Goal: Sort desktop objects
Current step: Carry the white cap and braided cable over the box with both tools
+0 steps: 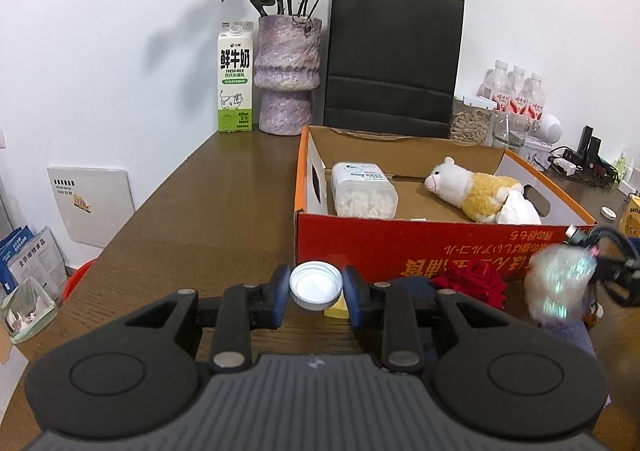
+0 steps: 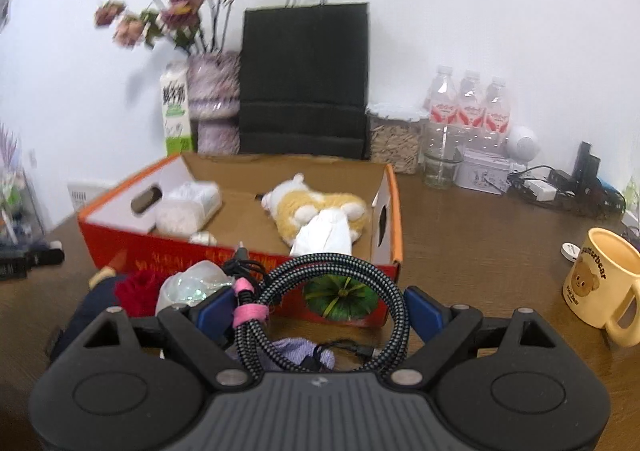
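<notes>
Left wrist view: left gripper (image 1: 316, 288) pinches white jar lid (image 1: 316, 285) edgewise, near cardboard box (image 1: 400, 247); may pop out. Right gripper (image 2: 320, 311), spread wide, cradles braided cable coil (image 2: 320, 299); loops could snag box rim.

- The box (image 1: 400, 247) sits on the table (image 1: 208, 203).
- In the box, the jar of little pellets (image 1: 364, 195) lies at the left and the toy animal (image 1: 472, 191) lies at the right, with a tissue (image 1: 518, 211) touching it.
- Behind the box stands the paper bag (image 1: 394, 59).
- Left of the bag is the vase (image 1: 288, 75), and left of the vase is the milk carton (image 1: 235, 77).
- Right of the bag stand the water bottles (image 2: 470, 107).
- The mug (image 2: 600, 283) stands on the table, right of the box.
- The cloth rose (image 1: 474, 283) lies just before the box.
</notes>
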`<state>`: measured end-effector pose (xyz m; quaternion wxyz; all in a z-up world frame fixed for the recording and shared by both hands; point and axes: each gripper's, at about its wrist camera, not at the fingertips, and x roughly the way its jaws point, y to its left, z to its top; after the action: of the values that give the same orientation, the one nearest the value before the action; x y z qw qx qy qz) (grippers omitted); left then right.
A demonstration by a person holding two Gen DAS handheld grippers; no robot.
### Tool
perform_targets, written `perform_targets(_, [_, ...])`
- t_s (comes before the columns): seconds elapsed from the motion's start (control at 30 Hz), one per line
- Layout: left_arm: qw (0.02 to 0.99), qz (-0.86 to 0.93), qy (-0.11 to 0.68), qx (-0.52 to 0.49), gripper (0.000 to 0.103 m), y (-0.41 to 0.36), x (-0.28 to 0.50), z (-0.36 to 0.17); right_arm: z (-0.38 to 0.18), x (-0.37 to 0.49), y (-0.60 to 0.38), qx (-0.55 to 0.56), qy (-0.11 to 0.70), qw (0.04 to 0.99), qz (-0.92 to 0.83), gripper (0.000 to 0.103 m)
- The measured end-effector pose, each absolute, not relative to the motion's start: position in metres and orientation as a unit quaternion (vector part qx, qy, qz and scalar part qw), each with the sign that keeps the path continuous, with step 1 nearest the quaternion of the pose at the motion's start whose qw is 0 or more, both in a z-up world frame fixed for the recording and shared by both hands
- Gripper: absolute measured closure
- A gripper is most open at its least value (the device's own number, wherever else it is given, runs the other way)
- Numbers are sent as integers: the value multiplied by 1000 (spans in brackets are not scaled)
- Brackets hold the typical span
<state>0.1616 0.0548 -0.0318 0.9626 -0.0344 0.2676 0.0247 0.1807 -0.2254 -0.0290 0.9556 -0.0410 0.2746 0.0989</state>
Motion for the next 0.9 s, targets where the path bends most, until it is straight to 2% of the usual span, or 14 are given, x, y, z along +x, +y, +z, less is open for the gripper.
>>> perform_targets(0.43, [957,31,284,-41,74,59,163,-42,-72,196,-236,-6,349,933,86,11])
perform_targets(0.9, [970,-30,241,-24,74,29,160,-10,-42,182,-229,-14,293,950,103,14])
